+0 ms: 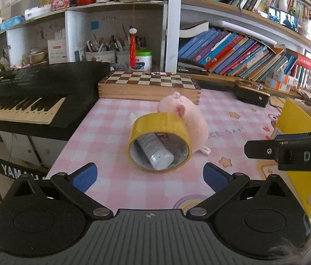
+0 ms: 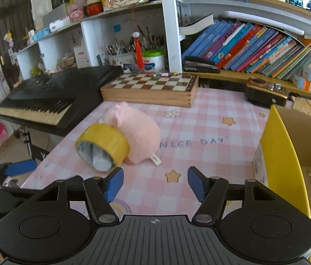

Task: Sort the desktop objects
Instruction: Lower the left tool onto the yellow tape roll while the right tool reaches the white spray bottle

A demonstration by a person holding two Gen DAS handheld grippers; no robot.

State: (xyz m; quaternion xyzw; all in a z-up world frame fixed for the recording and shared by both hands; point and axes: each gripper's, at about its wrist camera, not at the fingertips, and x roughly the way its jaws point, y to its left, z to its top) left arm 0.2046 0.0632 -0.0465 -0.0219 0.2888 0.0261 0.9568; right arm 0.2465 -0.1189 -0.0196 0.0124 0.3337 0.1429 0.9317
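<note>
**Left wrist view: tape roll ahead, both grippers empty**

The left gripper (image 1: pixel 150 176) stands wide, holding nothing, facing the yellow tape roll (image 1: pixel 158 142) that leans against the pink plush toy (image 1: pixel 186 119), a white tube (image 1: pixel 155 152) tucked inside. The right gripper (image 2: pixel 155 184), half spread and empty, sits near the cardboard box (image 2: pixel 287 154) at right, likely the sorting bin.
</note>
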